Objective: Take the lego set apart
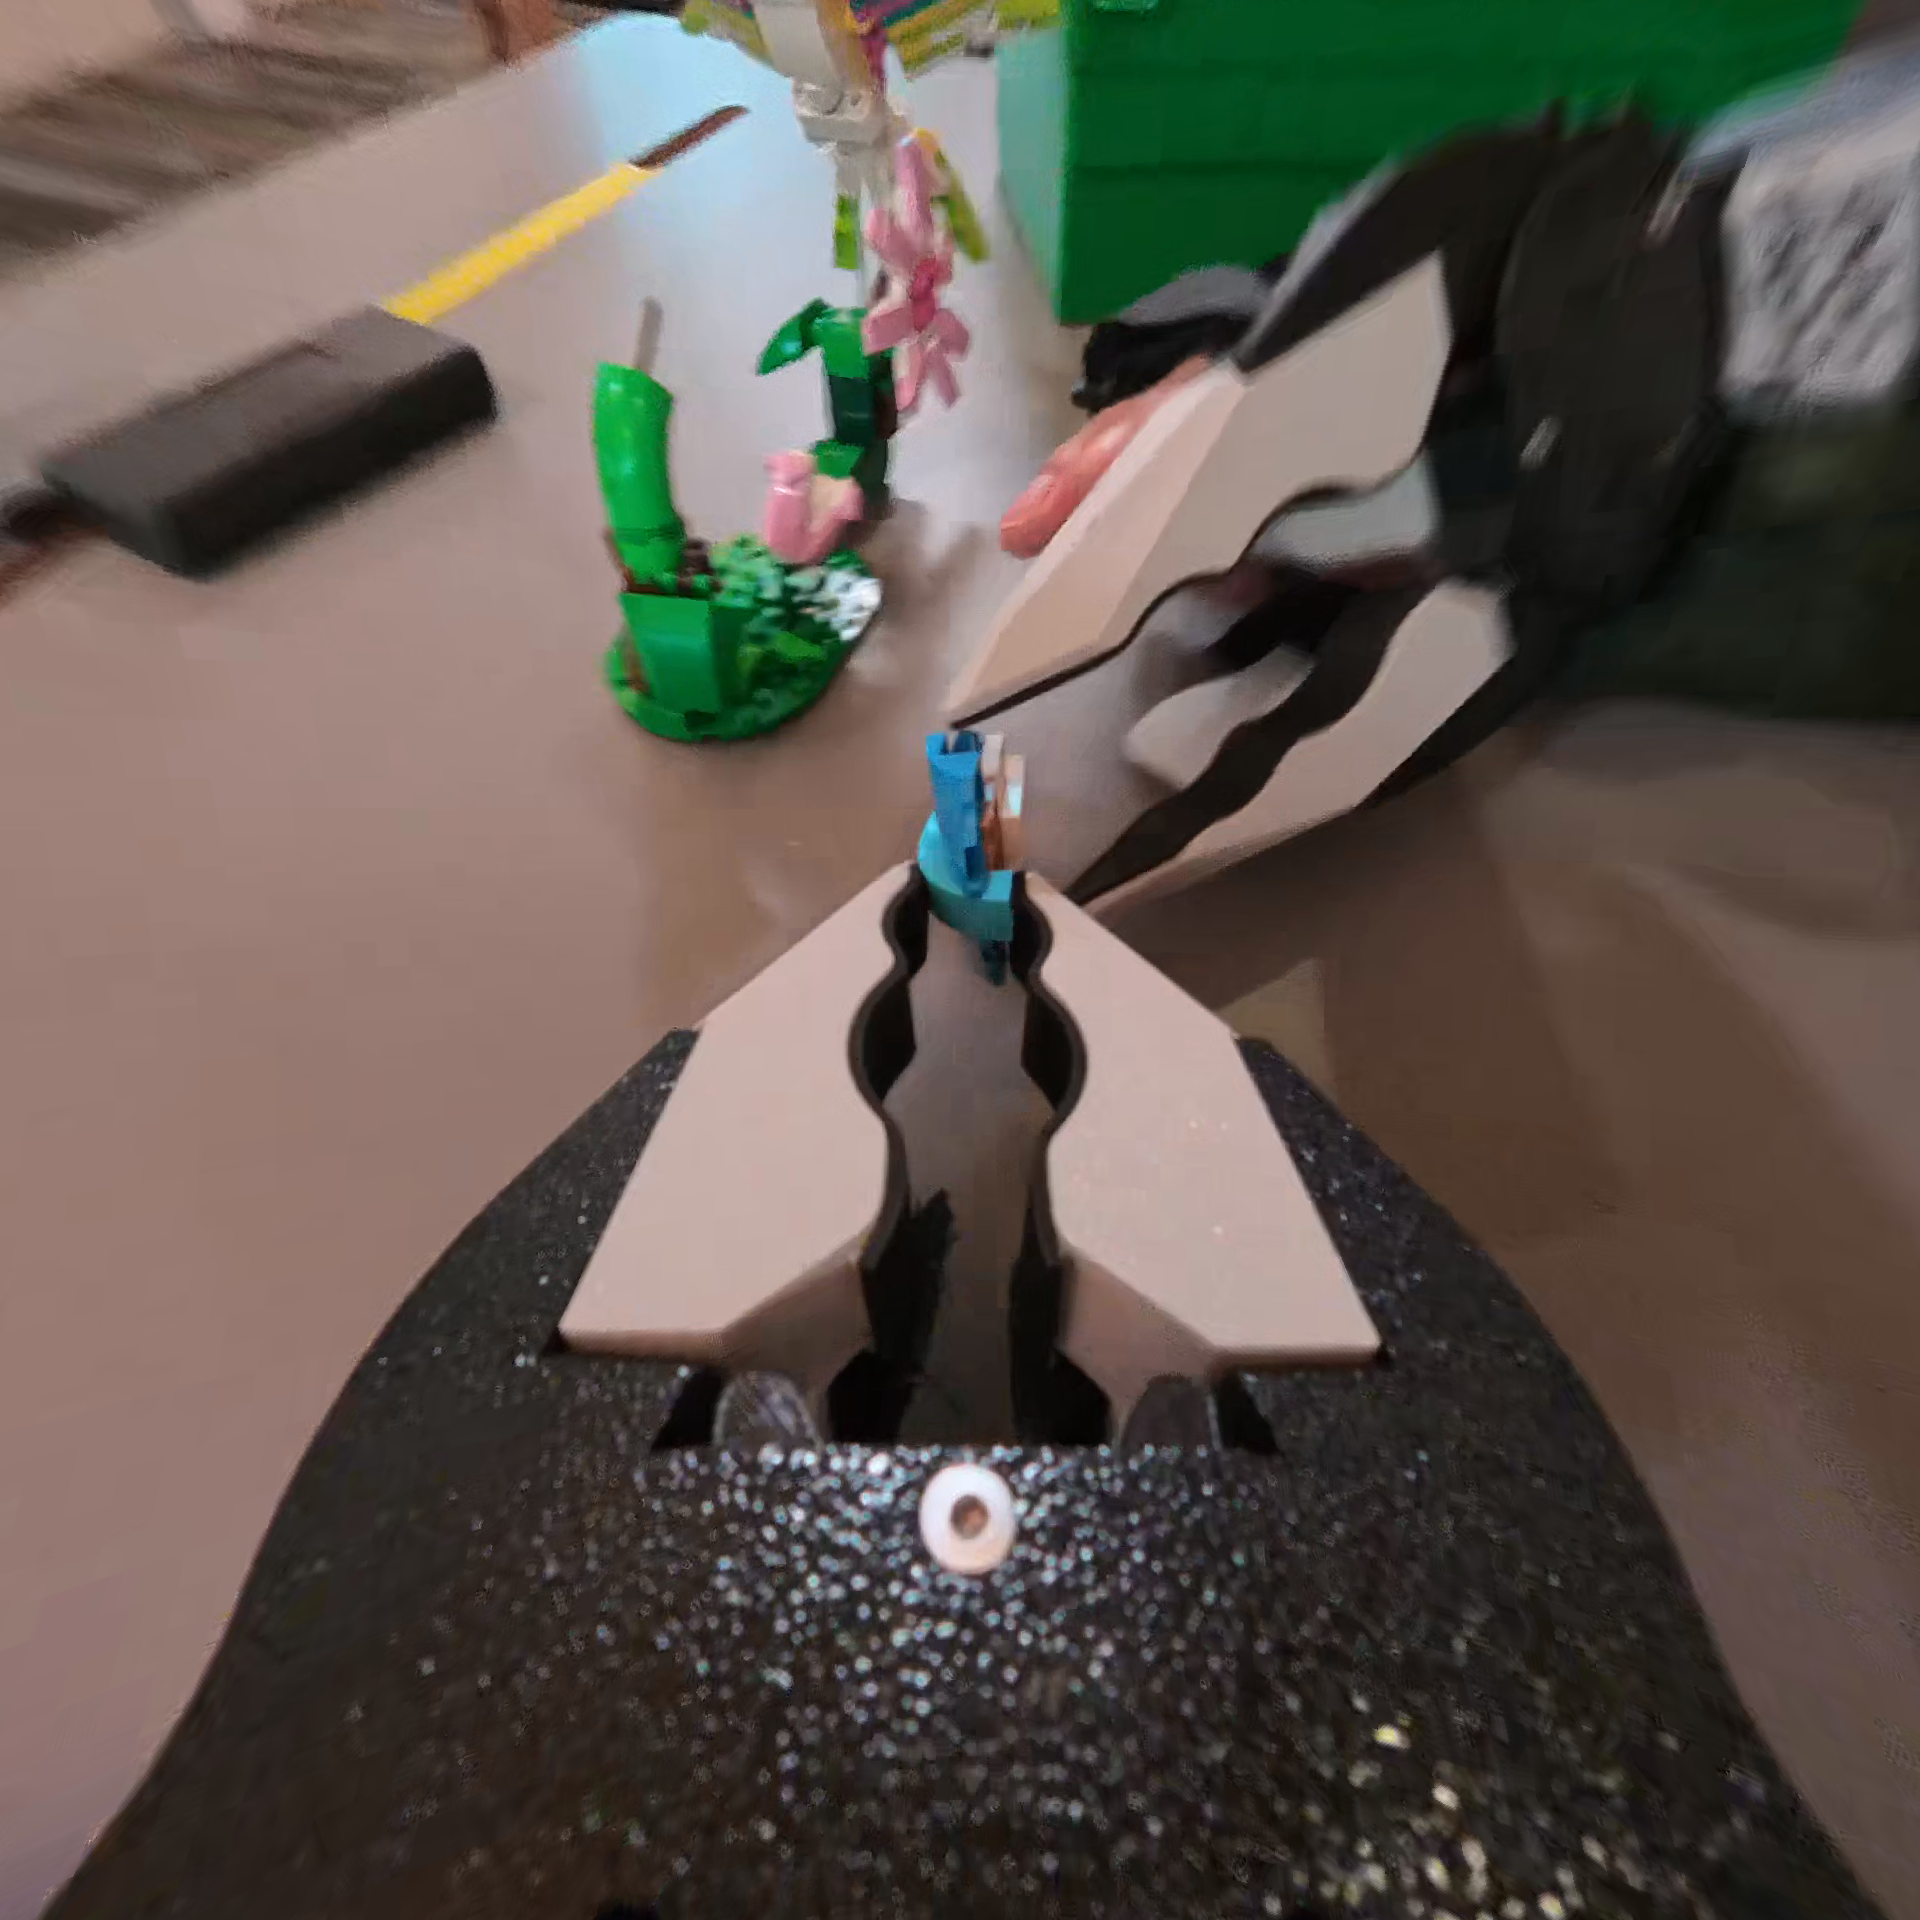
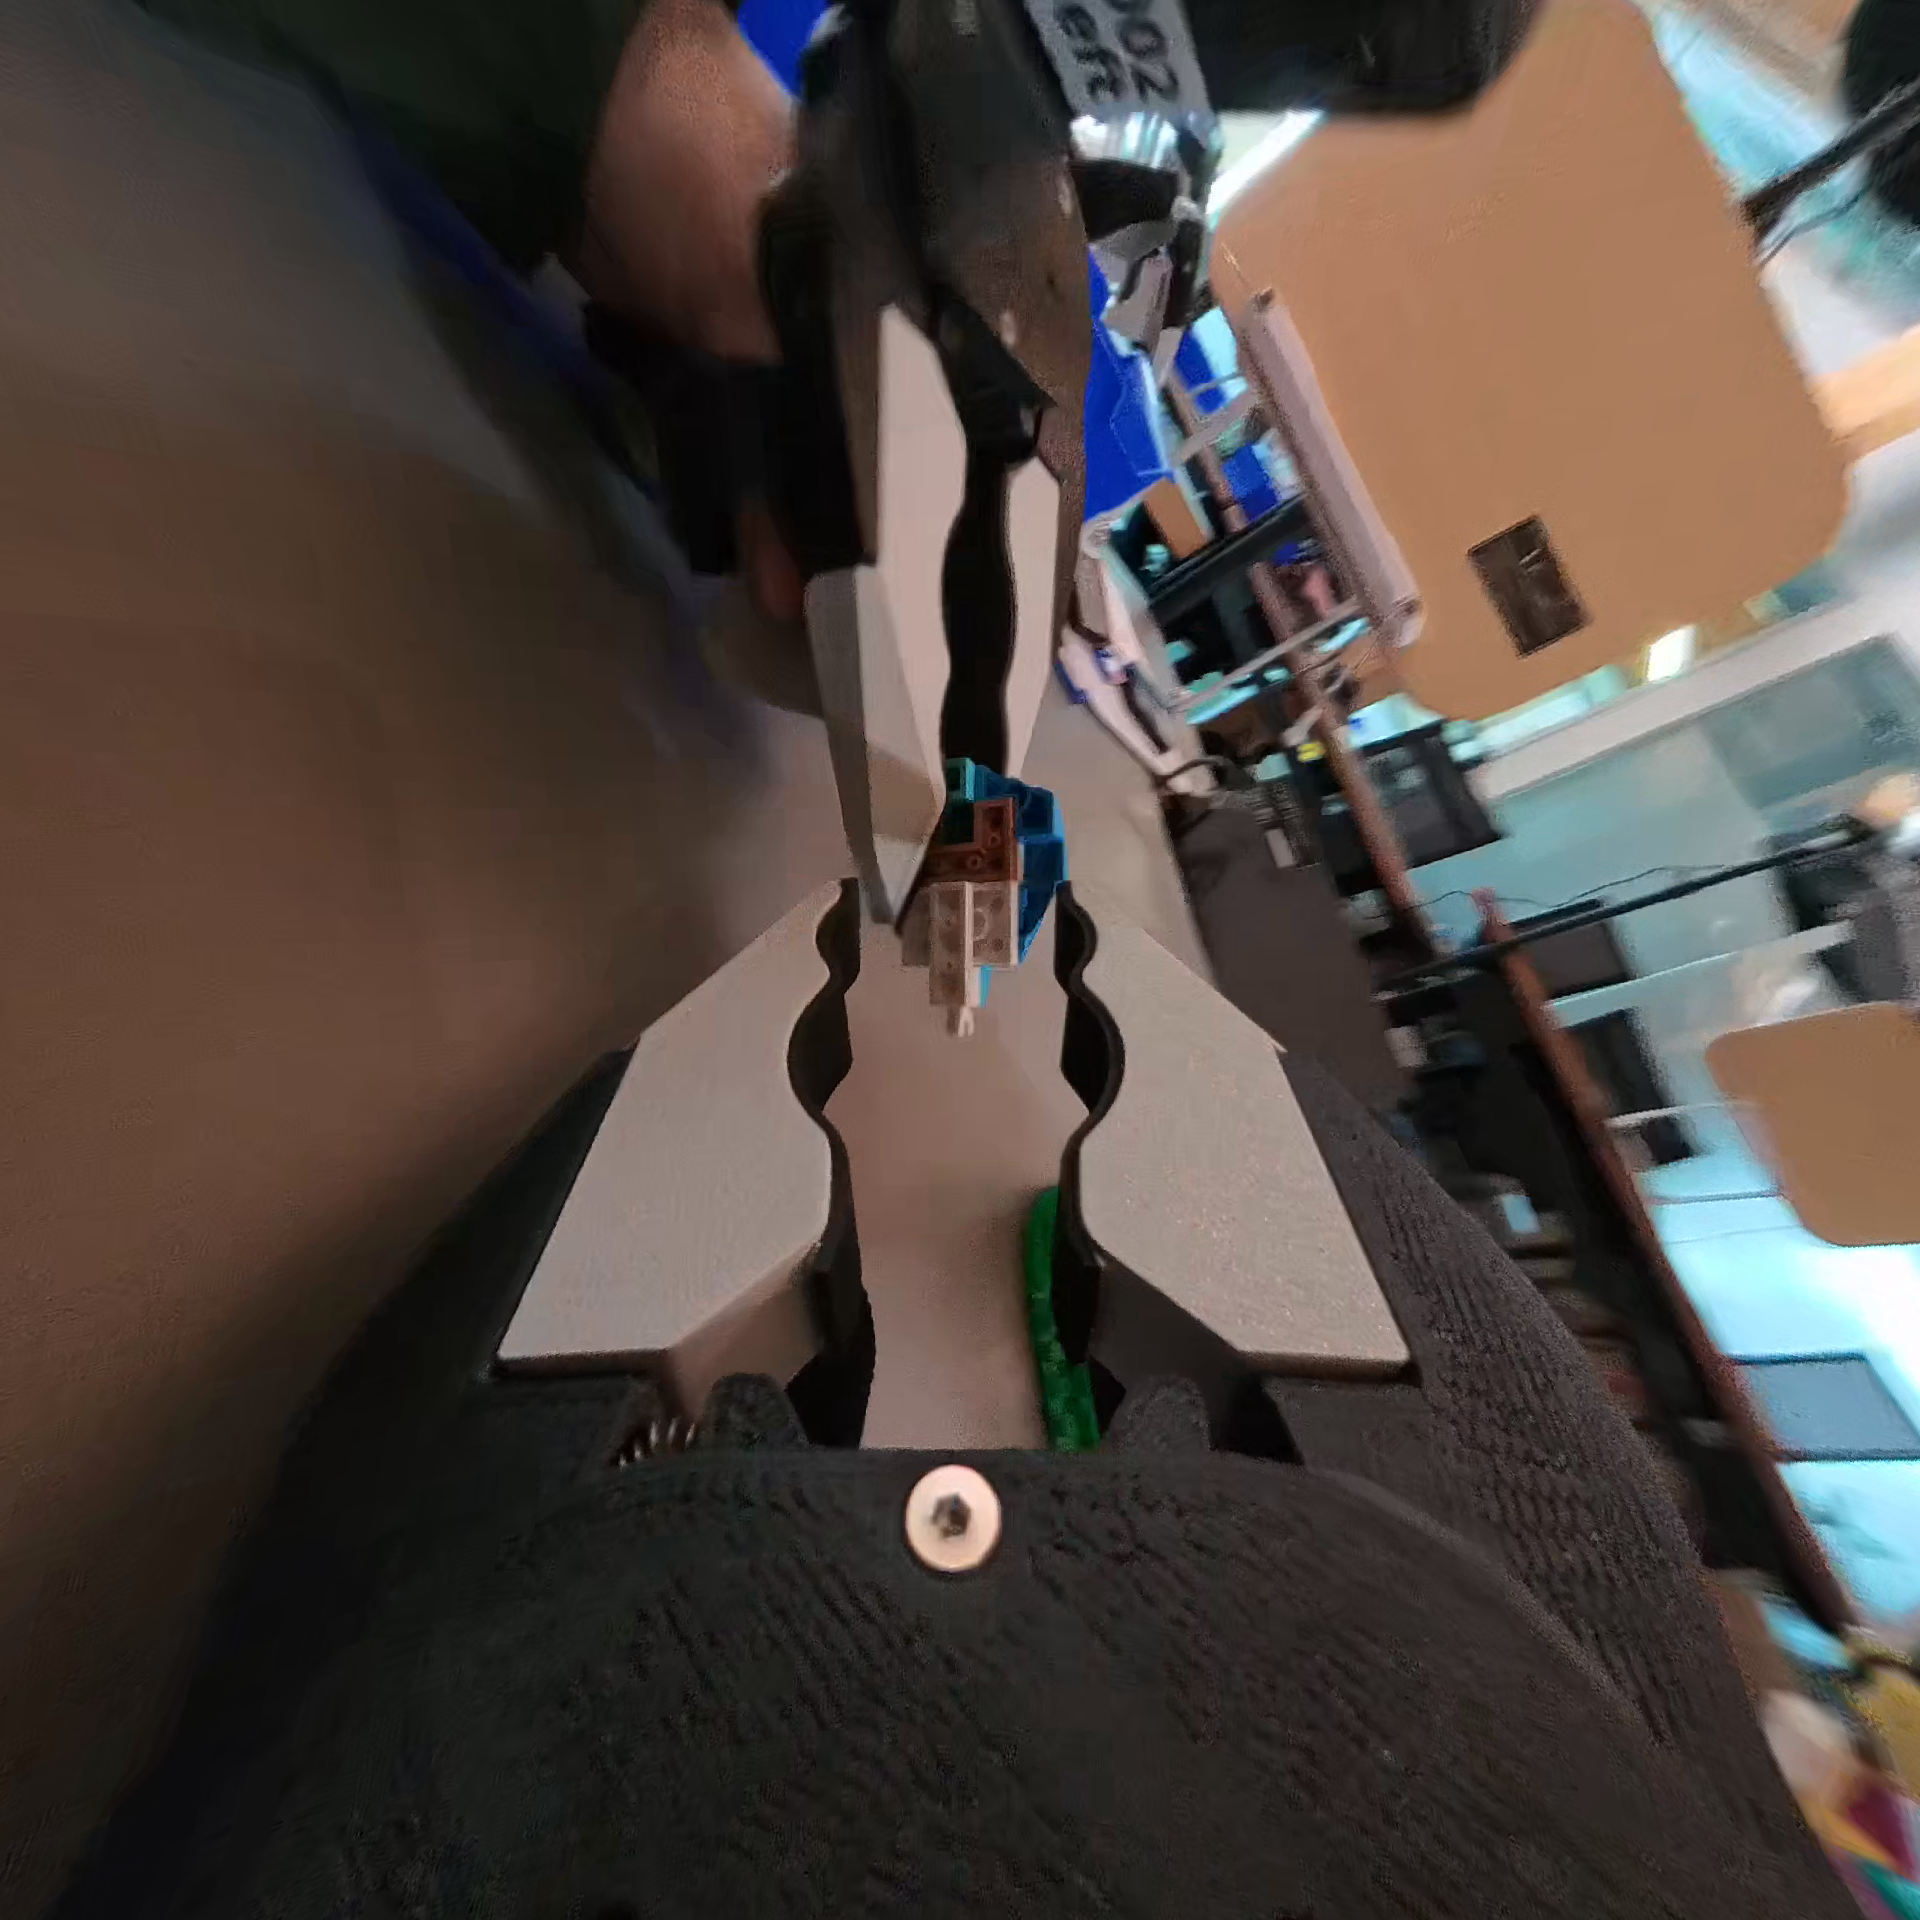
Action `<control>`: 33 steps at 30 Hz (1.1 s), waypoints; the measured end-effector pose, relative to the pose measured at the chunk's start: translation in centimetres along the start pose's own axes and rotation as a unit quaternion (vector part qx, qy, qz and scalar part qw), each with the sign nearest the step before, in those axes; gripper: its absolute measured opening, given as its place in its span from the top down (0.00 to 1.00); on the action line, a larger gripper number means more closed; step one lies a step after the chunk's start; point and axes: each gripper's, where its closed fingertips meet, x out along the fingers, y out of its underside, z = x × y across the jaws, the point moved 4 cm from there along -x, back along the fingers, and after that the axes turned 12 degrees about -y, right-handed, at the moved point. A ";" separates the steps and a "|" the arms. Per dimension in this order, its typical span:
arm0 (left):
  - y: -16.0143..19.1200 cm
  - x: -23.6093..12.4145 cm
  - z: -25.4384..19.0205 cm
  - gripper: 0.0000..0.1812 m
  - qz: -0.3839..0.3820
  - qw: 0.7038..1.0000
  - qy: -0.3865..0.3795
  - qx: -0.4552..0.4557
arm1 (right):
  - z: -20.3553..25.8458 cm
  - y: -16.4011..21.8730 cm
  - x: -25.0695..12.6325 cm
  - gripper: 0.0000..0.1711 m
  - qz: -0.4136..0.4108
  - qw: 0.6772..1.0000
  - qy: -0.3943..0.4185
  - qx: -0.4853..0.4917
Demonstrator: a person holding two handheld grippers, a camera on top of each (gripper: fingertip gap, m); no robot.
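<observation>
My left gripper (image 1: 971, 883) is shut on a small lego piece (image 1: 961, 821) of blue, teal, brown and white bricks and holds it above the table. My right gripper (image 1: 1023, 805) comes in from the right, open, with one finger on each side of the piece. In the right wrist view my right gripper (image 2: 956, 899) is open around the piece (image 2: 977, 914), and the left gripper (image 2: 951, 831) reaches down from the top, clamped on it. The green lego plant (image 1: 727, 623) with pink flowers stands on its round base behind.
A black box (image 1: 270, 447) lies at the left of the brown table (image 1: 312, 935). A green box (image 1: 1351, 135) stands at the back right, with a yellow stick (image 1: 520, 239) at the back left. Another lego build (image 1: 831, 62) shows at the top edge. Shelves (image 2: 1299, 623) are in the background.
</observation>
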 end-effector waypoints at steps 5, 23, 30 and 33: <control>1.5 0.3 0.4 0.93 0.005 0.969 -0.084 0.231 | 0.1 0.9 -0.7 0.84 -0.008 0.994 -0.045 0.097; 1.8 0.7 -1.5 0.93 -0.020 0.925 -0.074 0.373 | 1.4 -0.5 -0.4 0.93 -0.023 0.989 -0.107 0.099; 1.9 0.9 -2.2 0.93 -0.006 0.917 -0.065 0.393 | 2.1 -0.5 -0.2 0.97 0.016 0.990 -0.127 0.055; 1.6 1.0 -1.9 0.93 0.001 0.900 -0.099 0.425 | 1.6 -0.2 -0.2 0.97 0.001 0.984 -0.129 0.126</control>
